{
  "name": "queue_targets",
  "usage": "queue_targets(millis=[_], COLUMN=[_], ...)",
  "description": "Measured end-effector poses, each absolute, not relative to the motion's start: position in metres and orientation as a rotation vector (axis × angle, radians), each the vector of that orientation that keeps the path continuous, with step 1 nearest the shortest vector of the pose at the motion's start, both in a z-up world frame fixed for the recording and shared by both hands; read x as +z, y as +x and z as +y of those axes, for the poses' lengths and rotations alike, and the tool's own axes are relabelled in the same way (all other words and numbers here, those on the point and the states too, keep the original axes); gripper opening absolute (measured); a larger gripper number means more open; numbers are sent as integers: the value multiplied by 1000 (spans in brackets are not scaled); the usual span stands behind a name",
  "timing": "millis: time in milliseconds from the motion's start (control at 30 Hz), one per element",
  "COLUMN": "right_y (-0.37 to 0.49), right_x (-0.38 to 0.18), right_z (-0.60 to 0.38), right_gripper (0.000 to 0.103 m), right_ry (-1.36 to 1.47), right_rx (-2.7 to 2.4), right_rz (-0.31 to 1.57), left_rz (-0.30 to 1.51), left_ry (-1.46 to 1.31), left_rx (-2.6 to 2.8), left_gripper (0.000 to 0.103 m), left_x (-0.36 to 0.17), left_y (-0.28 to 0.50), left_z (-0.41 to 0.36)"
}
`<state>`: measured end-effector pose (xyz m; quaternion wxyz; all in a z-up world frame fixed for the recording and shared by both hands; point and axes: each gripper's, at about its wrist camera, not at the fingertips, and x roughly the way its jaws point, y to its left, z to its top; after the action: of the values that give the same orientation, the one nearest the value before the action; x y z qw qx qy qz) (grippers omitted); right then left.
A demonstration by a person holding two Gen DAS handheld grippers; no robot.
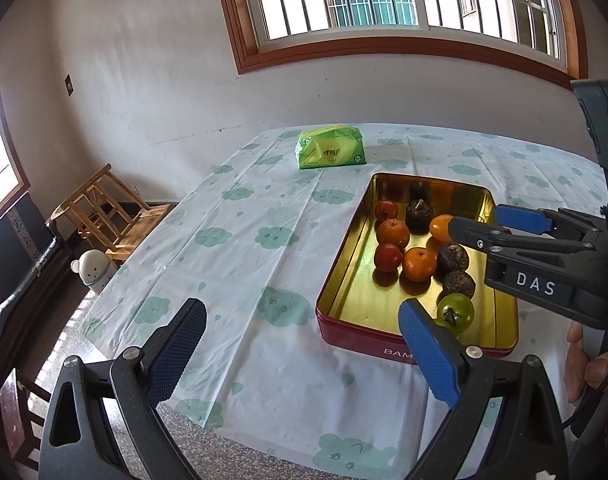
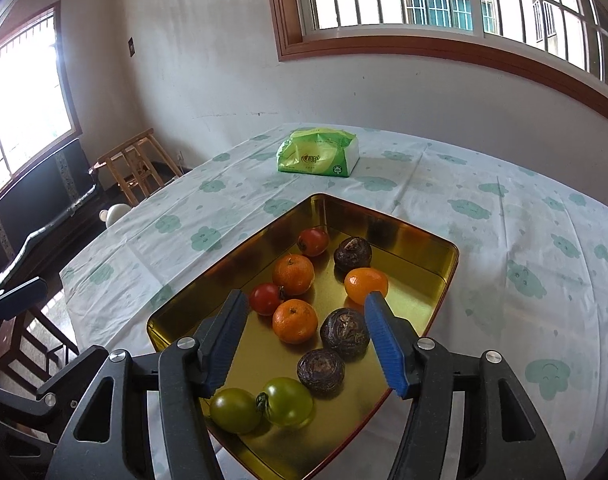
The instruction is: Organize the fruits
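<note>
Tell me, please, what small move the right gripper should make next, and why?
Probably lift the right gripper clear of the tin. It stands open above the fruit, gripping nothing, and every fruit in view already lies inside the tin, from the green tomatoes to the oranges.

Nine fruits are sitting loose in the gold-lined red tin under the open right gripper: two red tomatoes, three oranges, three dark brown round fruits, and two green tomatoes lying nearest its fingers.
</note>
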<state>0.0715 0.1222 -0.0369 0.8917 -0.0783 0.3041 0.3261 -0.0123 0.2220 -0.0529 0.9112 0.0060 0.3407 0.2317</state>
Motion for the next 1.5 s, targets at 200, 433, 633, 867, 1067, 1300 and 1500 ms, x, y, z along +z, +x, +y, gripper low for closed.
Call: queue_targets(millis=[200, 433, 633, 867, 1067, 1300, 1500], right_y=[54, 28, 25, 27, 21, 16, 7], right_x=[-30, -23, -27, -30, -33, -30, -26], right_z=[95, 45, -13, -60, -69, -86, -94], right_gripper=[62, 62, 62, 62, 62, 62, 62], right_ry=[-144, -158, -155, -83, -74, -43, -48], right_rx=[672, 623, 542, 515, 529, 531, 527], right_rz=[602, 550, 550, 571, 567, 557, 539], left_rz=[685, 671, 647, 678, 675, 684, 666], left_ry=[35, 34, 22, 10, 12, -12, -17], left_rx=[474, 461, 465, 453, 444, 426, 410], left_gripper=[96, 96, 97, 98, 100, 100, 101], left_x=[-43, -29, -18, -12, -4, 1, 7], left_y=[-16, -20, -24, -14, -10, -8, -12], left_z=[209, 195, 185, 169, 154, 143, 132])
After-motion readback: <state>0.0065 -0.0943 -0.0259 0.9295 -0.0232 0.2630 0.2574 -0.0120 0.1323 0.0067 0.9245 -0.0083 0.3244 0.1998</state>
